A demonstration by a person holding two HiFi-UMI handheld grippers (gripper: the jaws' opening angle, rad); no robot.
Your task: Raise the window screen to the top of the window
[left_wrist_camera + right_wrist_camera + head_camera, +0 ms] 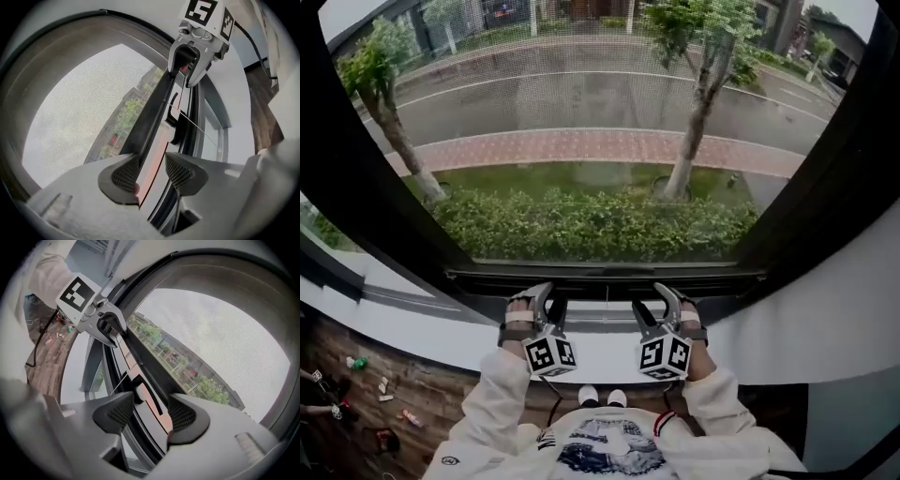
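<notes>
Hedge and street outside, window screen (581, 112) sits low. Left gripper (544, 298) and right gripper (667, 298), fingers spread, straddle its bottom bar (605, 275). Next up, I'd say: pinch, lift evenly.

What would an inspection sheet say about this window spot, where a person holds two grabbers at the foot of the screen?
Surface: white sill runs under the window.
Job's things: mesh window screen covers the pane; its bottom bar sits low, just above the sill.
Clutter: small litter on the wood floor, lower left.
Grippers: left gripper and right gripper are side by side, each with its jaws either side of the bottom bar; whether they pinch it cannot be told.
Cables: black cable trails from the right gripper.
Surroundings: hedge, brick path and tree outside.
</notes>
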